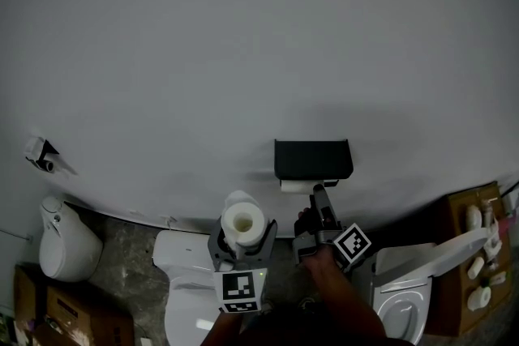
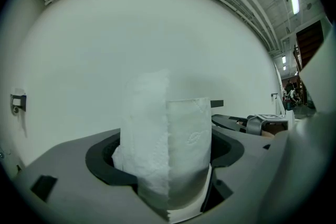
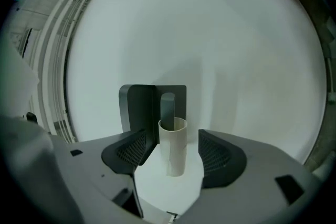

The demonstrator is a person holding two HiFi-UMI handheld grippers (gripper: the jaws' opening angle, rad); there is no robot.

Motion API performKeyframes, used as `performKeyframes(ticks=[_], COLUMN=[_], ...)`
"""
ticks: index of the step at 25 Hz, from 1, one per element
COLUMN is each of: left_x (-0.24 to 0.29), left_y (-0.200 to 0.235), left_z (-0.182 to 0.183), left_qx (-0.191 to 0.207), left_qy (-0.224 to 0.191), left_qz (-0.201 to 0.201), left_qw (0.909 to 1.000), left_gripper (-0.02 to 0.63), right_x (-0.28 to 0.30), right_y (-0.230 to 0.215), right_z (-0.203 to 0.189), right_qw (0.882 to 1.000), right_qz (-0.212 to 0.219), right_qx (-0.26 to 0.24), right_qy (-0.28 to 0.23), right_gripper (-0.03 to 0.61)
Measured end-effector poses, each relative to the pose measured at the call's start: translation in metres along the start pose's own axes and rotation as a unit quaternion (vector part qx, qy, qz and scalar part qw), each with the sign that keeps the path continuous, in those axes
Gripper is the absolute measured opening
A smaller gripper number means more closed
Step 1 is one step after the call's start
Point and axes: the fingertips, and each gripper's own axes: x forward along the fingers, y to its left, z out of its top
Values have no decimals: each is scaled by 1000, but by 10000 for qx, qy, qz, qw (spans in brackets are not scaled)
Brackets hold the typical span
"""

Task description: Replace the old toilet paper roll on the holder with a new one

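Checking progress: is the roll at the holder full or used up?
Used up: the right gripper view shows a bare tube at the holder, with no paper left on it.

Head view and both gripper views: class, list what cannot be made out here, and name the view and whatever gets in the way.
Left gripper view: the new roll blocks nearly all of the holder.
Right gripper view: the cardboard tube hides how far the holder's arm reaches into it.
Head view: the white items near the right edge are too small and dim to identify.
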Motion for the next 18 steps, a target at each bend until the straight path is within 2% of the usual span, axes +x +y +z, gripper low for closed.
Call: performKeyframes(ticks=[3,6,9,18], left_x=[-1,-1,-2,3], left_y=[2,4,8,8], left_z=[-1,-2,-2,0], left_qx=[8,23,26,23], left_qy=[21,38,48,28], left_qz=[30,45,55,5], left_qw=[10000,10000,10000,10000], left_gripper=[422,422,422,422], right_x=[9,14,15,10], right_y=[-1,-5,0,2], right_z=[-3,-5,-4,6], right_qw=[9999,9999,9998,9993], right_qz=[106,-55,26,27], right_qx=[50,-1,-172,-277], right_qy=[-56,-94,-136,-235], right_gripper=[296,286,167,158])
